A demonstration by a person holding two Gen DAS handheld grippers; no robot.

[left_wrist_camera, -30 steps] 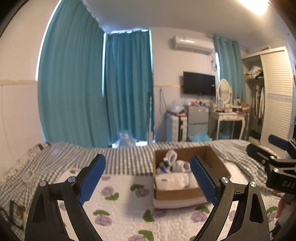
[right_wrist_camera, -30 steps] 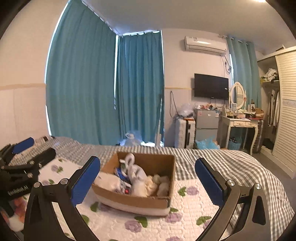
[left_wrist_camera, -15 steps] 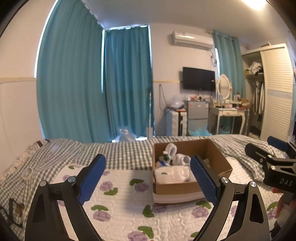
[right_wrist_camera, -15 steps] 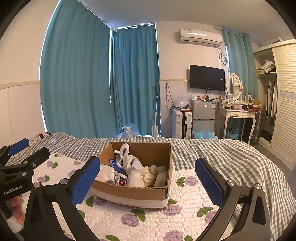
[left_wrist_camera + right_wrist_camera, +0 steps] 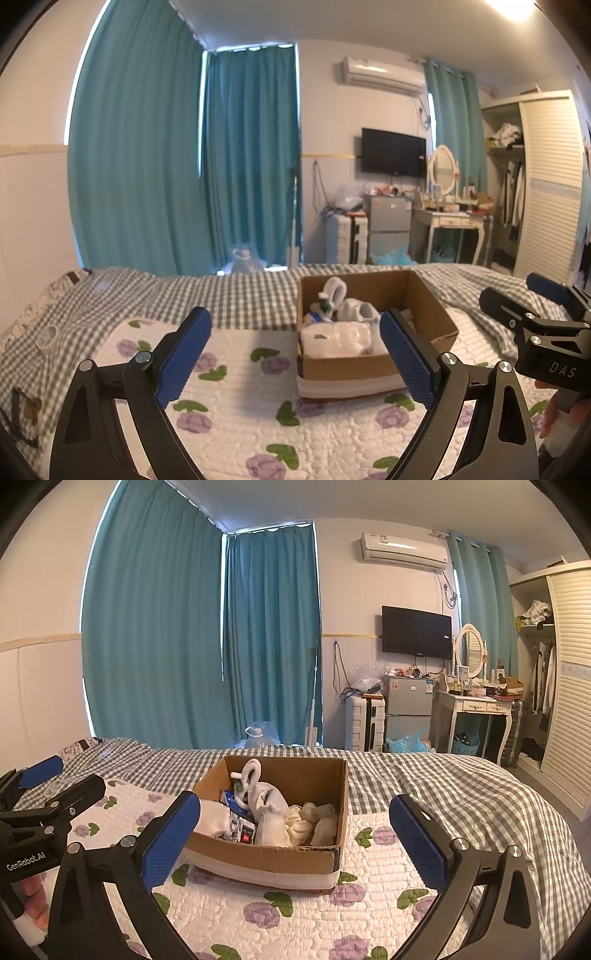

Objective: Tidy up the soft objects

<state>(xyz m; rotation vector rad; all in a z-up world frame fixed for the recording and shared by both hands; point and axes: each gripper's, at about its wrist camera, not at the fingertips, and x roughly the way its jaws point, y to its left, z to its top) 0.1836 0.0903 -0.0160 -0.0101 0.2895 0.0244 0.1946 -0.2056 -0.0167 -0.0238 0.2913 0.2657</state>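
An open cardboard box [image 5: 376,363] [image 5: 266,860] sits on a white quilt with purple flowers [image 5: 236,391] [image 5: 295,912] on the bed. Inside lie a folded white cloth [image 5: 334,338], a white plush toy [image 5: 271,808], cream socks [image 5: 314,821] and some packets. My left gripper [image 5: 295,360] is open with nothing between its blue pads, short of the box and left of it. My right gripper [image 5: 295,843] is open too, held in front of the box. Each gripper shows at the edge of the other's view.
A grey checked bedspread [image 5: 443,779] covers the bed. A roll of tape [image 5: 48,336] lies on its left side. Beyond the bed are teal curtains [image 5: 166,177], a small fridge [image 5: 406,716], a white dressing table [image 5: 476,709] and a wardrobe [image 5: 569,686].
Both grippers have tilted slightly downward and come a little closer to the box, which now sits lower and larger in the views. Both have stayed open.
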